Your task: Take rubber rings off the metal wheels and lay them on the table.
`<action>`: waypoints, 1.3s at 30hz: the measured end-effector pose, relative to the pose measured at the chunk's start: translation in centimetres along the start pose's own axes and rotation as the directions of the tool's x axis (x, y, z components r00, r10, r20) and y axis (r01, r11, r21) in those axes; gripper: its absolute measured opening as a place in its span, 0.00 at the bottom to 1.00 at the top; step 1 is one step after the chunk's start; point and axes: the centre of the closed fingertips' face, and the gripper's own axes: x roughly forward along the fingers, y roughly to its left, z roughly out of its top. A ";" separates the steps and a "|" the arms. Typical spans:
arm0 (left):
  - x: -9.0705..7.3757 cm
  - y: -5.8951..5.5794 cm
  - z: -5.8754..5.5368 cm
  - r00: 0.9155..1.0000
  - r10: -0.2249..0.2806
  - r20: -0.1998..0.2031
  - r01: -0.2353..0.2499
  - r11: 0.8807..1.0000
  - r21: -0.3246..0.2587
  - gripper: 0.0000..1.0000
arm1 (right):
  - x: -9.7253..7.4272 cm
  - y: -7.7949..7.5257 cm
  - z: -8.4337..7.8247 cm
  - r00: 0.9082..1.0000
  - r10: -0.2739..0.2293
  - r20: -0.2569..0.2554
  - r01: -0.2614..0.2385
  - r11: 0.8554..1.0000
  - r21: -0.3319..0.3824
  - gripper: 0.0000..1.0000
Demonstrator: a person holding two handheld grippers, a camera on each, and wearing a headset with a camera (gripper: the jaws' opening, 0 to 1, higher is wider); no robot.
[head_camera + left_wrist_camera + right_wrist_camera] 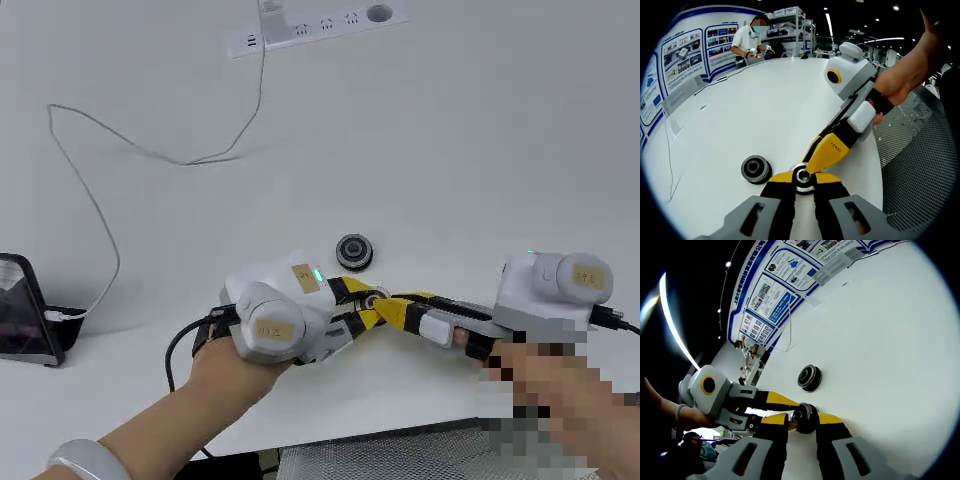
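A small metal wheel [375,298] with a dark rubber ring around it is held just above the white table, between both grippers. My left gripper [365,302] comes in from the left and is shut on the wheel [803,176], yellow tips on either side of its rim. From the right, my right gripper [386,301] is shut on the same wheel [806,418], seen edge-on between its jaws. A second wheel [354,252] with its black ring lies flat on the table just beyond; it is also the wheel [756,169] left of the jaws and the wheel [809,377] above them.
A white power strip [315,28] lies at the table's far edge, and its cable [100,220] runs to a phone [22,310] at the left edge. The table's front edge [330,430] is close below the grippers. A person [747,40] stands far off.
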 end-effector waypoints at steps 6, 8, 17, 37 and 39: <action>0.0 0.0 0.0 1.000 0.001 0.001 -0.001 1.000 -0.001 0.13 | 0.1 0.0 0.1 1.000 0.009 -0.002 -0.009 1.000 0.008 0.23; 0.0 0.0 0.0 1.000 0.001 0.002 -0.001 1.000 -0.002 0.13 | 0.0 0.0 -0.1 1.000 0.010 -0.016 -0.010 1.000 0.010 0.24; 0.0 0.0 -0.1 1.000 0.004 0.003 -0.004 1.000 -0.006 0.13 | 0.0 -0.1 -0.2 1.000 0.007 -0.016 -0.007 1.000 0.023 0.23; 0.0 -0.1 -0.1 1.000 0.000 0.009 0.000 1.000 -0.012 0.13 | -0.1 0.0 -0.2 1.000 0.008 -0.019 -0.007 0.999 0.048 0.24; 0.0 -0.1 -0.1 1.000 -0.001 0.011 0.001 1.000 -0.013 0.13 | -0.2 0.3 -0.2 1.000 0.020 -0.020 -0.019 0.998 0.055 0.26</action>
